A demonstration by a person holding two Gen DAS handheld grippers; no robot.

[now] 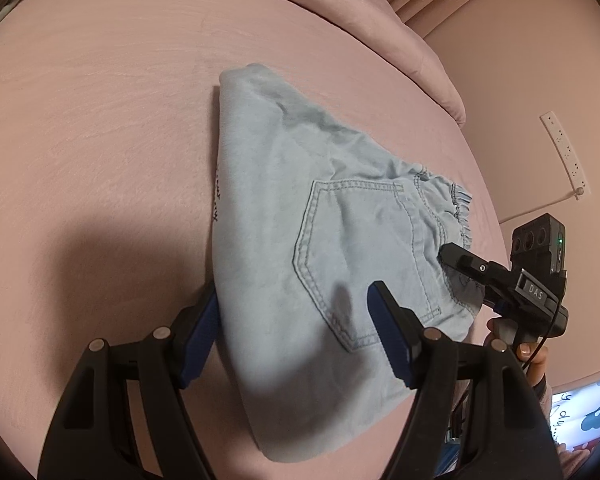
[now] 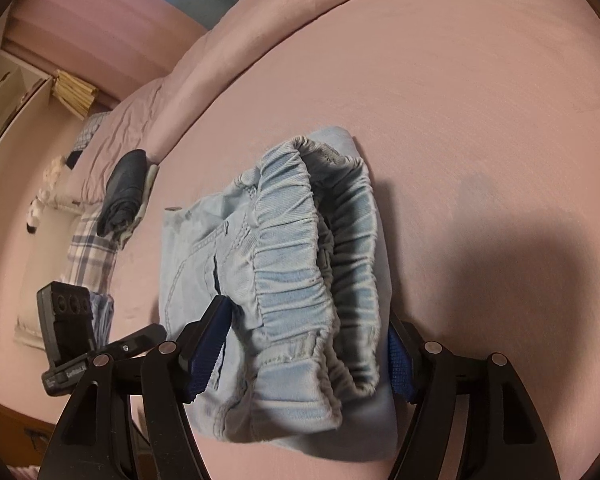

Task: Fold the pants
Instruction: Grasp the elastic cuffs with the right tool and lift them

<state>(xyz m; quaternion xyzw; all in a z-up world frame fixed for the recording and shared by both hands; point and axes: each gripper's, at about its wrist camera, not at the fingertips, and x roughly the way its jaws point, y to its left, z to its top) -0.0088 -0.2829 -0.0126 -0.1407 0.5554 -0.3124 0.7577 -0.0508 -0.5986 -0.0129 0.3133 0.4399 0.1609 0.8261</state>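
Observation:
Light blue denim pants lie folded on the pink bed, back pocket up. My left gripper is open, its fingers straddling the near folded edge of the pants. My right gripper is open, its jaws set wide on either side of the elastic waistband of the pants. The right gripper also shows in the left wrist view, at the waistband end. The left gripper's body shows at the lower left of the right wrist view.
The pink bed cover spreads around the pants. A dark folded garment lies at the bed's far side by a plaid cloth. A raised pink pillow edge runs behind. A power strip hangs on the wall.

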